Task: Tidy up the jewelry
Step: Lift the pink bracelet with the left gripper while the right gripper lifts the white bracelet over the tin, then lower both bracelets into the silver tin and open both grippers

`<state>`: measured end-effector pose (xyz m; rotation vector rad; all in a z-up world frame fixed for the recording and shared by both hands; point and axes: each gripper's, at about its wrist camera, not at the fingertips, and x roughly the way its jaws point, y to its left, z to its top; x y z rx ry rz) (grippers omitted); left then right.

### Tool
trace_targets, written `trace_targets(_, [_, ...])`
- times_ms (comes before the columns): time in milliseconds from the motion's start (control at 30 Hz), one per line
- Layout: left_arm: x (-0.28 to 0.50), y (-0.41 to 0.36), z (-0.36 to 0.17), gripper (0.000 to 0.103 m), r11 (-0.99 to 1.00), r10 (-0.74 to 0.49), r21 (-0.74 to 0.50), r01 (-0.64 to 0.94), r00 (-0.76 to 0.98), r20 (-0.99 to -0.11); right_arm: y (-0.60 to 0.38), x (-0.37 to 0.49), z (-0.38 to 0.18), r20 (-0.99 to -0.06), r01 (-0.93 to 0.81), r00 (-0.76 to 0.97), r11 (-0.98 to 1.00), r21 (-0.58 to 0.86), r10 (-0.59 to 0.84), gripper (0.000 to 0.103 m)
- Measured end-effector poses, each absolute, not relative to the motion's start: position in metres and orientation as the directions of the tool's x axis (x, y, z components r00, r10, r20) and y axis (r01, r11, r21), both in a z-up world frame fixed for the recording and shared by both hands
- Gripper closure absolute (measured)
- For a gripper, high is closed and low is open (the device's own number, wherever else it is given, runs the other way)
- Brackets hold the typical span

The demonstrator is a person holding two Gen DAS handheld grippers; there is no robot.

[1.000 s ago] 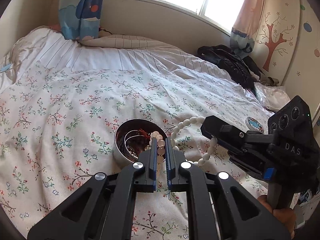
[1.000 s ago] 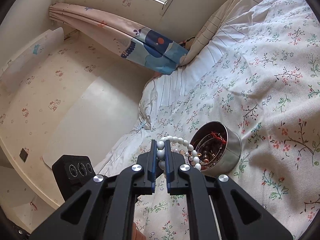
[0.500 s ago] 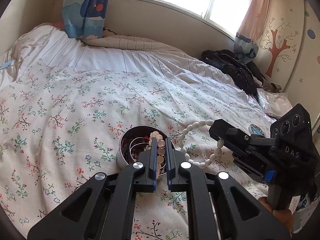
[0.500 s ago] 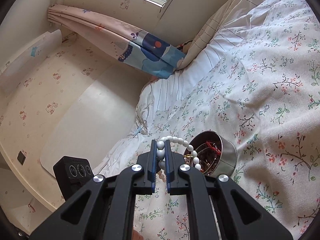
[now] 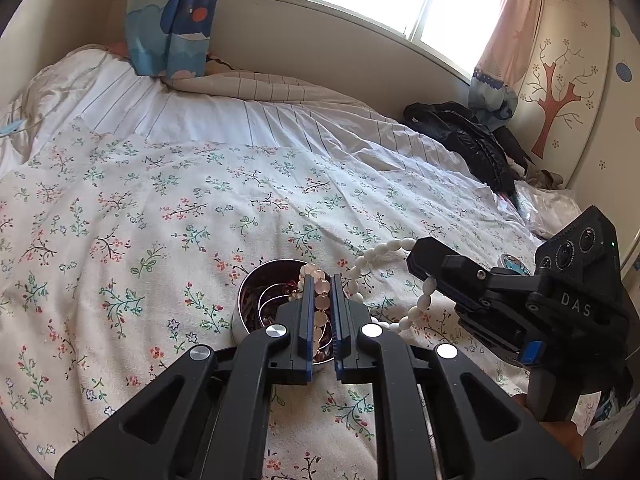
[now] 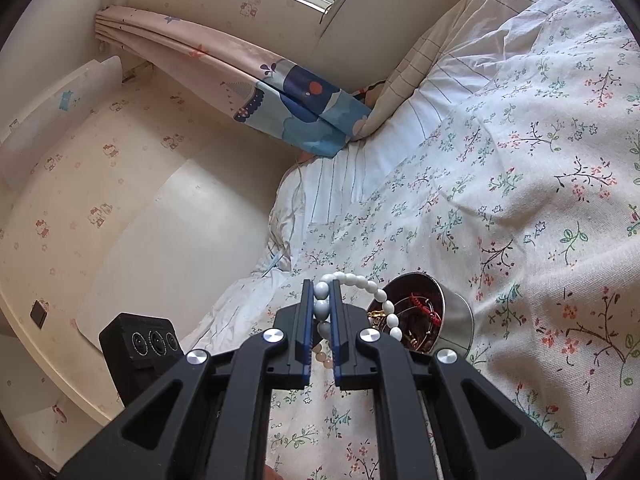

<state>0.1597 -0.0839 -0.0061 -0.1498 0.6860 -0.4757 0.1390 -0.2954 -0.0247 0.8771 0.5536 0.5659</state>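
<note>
A round metal tin (image 5: 256, 304) of tangled jewelry sits on the floral bedspread; it also shows in the right wrist view (image 6: 452, 320). My left gripper (image 5: 321, 284) is shut on a pale pink bead bracelet (image 5: 320, 300) held just over the tin. My right gripper (image 6: 322, 286) is shut on a white bead bracelet (image 6: 356, 284), which hangs in a loop beside the tin. In the left wrist view the right gripper (image 5: 424, 264) holds the white bracelet (image 5: 384, 250) to the right of the tin.
The floral bedspread (image 5: 180, 208) covers the bed. A black jacket (image 5: 472, 140) lies at the far right by the wall. A small round patterned lid or disc (image 5: 514, 262) lies behind the right gripper. A curtain (image 5: 172, 16) hangs at the bedhead.
Both grippers have risen a little with their bracelets still held; the tin sits lower and farther in the views. Both stay shut.
</note>
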Motion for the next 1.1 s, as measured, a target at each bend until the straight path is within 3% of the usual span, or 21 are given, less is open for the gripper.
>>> trace_targets(1000, [0.185,-0.094,-0.021,0.096,0.879,-0.474,-0.286,0.381,0.645,-0.599,-0.287,0.162,-0.032,-0.284,-0.198,0.712,0.572,0.796,0.642,0.094])
trace_targets(1033, [0.187,-0.095,-0.022,0.096,0.882,-0.468,-0.282,0.377,0.642,-0.608,-0.283,0.165,-0.033,-0.303,-0.195,0.698,0.579,0.792,0.649,0.094])
trace_targets(1100, [0.191,-0.094,-0.027,0.096,0.895,-0.444,-0.267,0.358,0.639,-0.628,-0.278,0.168,-0.037,-0.321,-0.185,0.686,0.582,0.792,0.653,0.082])
